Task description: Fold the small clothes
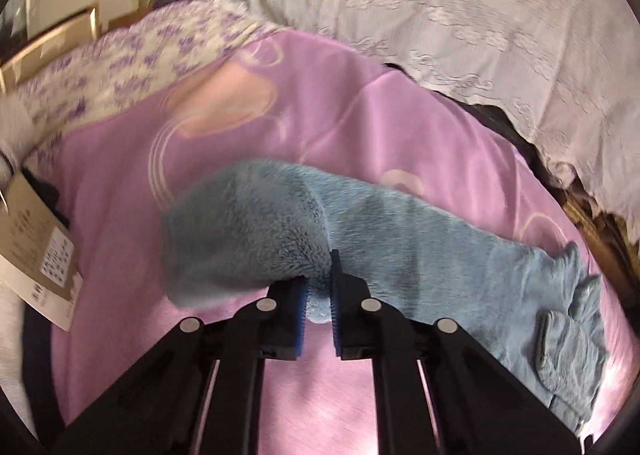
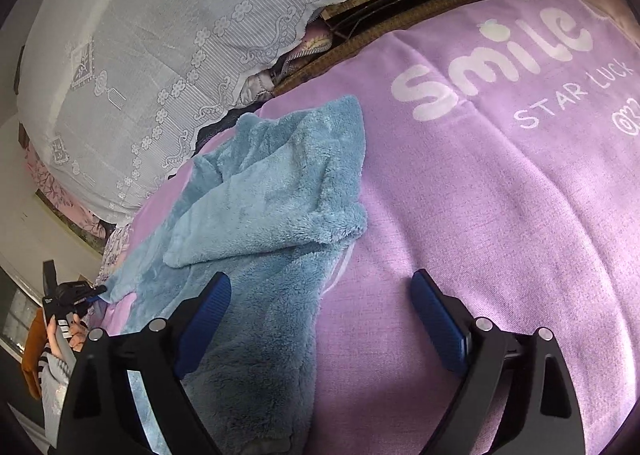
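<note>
In the left wrist view, the left tongs [image 1: 319,295] are pinched tight on a fold of the blue fleece garment [image 1: 420,251], its plush pile bunched between the ribbed blue pads [image 1: 301,303] and a rounded end of it lifted off the pink blanket [image 1: 320,103] that covers the bed. The rest of the garment trails to the right and lies on the blanket, ending in a ragged, flapped edge. A white lace cover [image 1: 440,7] lies beyond the blanket, a purple-flowered cloth [image 1: 132,55] sits to the upper left, and a cardboard tag [image 1: 36,251] shows at the left edge. In the right wrist view, the right tongs [image 2: 320,303] stand wide apart and hold nothing; the left pad hovers over the fleece, the right one over bare blanket printed with "Smile". Here the garment [image 2: 272,215] sprawls in loose overlapping layers, one flap folded across another, and the other tongs [image 2: 90,297], in the person's hand [image 2: 66,335], grip its far corner. The fleece looks light, soft and limp, thick enough to spring back from a crease and fuzzy enough not to slip from the pads. It would likely be best taken at a corner or hem, through every layer, so the fold falls square.
</note>
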A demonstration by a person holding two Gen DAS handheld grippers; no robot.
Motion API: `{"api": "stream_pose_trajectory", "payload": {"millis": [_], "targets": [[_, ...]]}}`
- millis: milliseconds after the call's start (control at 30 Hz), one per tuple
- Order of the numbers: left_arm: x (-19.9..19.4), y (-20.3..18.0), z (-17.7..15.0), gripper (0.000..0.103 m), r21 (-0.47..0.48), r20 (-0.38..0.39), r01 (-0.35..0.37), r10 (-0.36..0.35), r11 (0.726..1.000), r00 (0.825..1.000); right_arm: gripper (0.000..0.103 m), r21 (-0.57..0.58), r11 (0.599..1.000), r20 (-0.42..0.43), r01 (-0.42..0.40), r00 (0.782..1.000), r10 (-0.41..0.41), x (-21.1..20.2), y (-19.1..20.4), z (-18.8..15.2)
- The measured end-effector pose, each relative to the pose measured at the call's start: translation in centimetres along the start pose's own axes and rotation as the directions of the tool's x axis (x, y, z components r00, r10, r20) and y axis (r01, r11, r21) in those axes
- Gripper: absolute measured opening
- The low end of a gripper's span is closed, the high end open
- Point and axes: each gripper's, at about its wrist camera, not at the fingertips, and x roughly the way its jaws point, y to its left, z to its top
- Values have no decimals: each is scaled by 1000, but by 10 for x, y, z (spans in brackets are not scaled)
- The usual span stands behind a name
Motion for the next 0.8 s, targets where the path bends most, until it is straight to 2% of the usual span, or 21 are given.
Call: {"api": "stream_pose_trajectory", "payload": {"millis": [333,800], "targets": [[-35,-74,-6,9,187,41,23,-31,982,999,95,-12,1000,-10,3,1000,-4,2,2,2],[-69,-193,-40,9,385,58,96,-128,918,990,99,-18,1000,-16,7,1000,-7,5,5,2]]}}
